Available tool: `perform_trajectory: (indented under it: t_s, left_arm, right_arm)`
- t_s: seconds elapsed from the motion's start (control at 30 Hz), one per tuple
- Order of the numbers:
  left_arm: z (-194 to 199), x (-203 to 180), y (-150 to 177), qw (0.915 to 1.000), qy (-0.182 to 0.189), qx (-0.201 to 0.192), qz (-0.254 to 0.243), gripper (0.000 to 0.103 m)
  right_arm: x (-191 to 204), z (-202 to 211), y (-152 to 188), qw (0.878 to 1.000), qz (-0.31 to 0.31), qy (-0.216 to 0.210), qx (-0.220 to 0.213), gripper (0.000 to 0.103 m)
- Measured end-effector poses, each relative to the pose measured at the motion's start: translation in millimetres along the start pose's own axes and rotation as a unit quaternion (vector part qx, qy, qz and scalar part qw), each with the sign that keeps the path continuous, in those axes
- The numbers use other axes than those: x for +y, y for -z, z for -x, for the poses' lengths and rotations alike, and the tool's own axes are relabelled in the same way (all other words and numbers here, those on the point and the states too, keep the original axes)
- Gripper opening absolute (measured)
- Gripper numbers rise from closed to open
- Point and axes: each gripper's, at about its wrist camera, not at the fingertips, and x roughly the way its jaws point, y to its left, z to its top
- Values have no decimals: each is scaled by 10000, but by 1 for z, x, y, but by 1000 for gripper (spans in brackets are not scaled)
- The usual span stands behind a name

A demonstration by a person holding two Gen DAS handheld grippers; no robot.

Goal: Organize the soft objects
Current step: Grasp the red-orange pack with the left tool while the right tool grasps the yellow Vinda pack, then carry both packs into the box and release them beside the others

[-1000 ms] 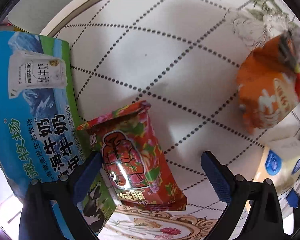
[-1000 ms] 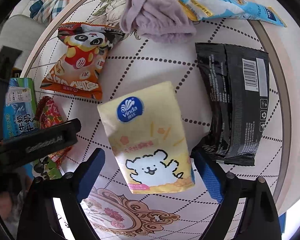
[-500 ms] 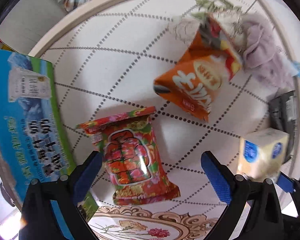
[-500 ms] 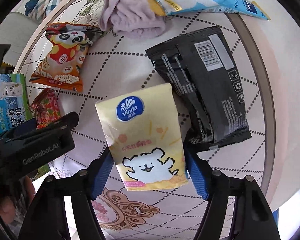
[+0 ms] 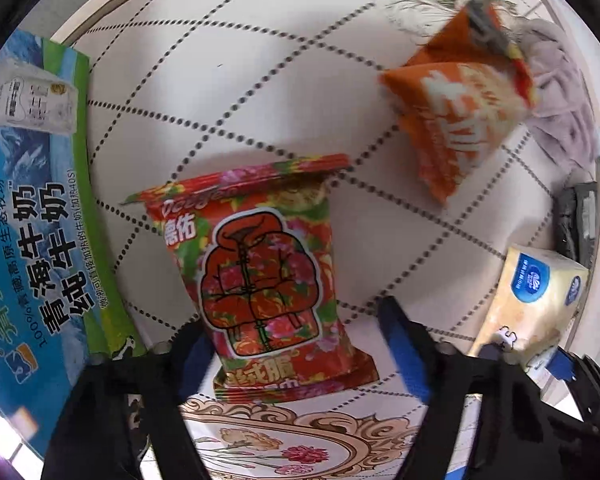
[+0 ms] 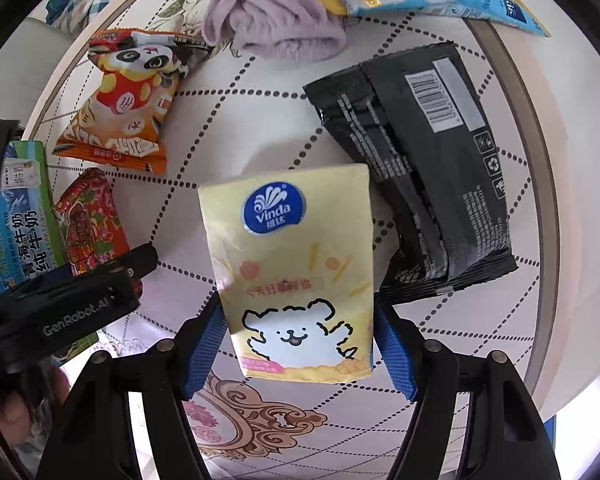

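Two tongs close on two soft packs on the round table [image 6: 512, 80].

The left gripper [image 5: 300, 340] is closing around the red flowery pack [image 5: 260, 280]; one pad touches it, the other is still apart, so it could slide or twist away. The right gripper [image 6: 300, 344] is closing on the yellow tissue pack [image 6: 296, 264], which says "Vinda"; too hard a squeeze could squash it. The blue milk box [image 5: 32, 208] beside the red pack has Chinese writing.
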Motion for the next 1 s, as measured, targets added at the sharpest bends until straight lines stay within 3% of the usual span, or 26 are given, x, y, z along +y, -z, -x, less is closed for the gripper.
perform_trajectory:
  t_s: [0.1, 0.53, 0.63, 0.83, 1.0]
  left_arm:
    - [16, -14, -4, 9999, -95, -75, -101, 49]
    - [57, -55, 3, 9984, -235, -441, -251, 42]
    - [78, -58, 18, 9965, -185, -754, -317, 42]
    - [144, -61, 58, 9888, 281, -1396, -450, 42]
    - [203, -34, 88, 9774, 580, -1992, -405, 42]
  right_arm:
    - [9, -6, 9, 10000, -54, 64, 39, 69]
    - [36, -7, 16, 9996, -18, 259, -132, 66]
    - [39, 8, 32, 9993, 56, 198, -314, 66]
    - [51, 55, 59, 9968, 279, 75, -745, 66]
    - [68, 98, 78, 9934, 455, -72, -1050, 66]
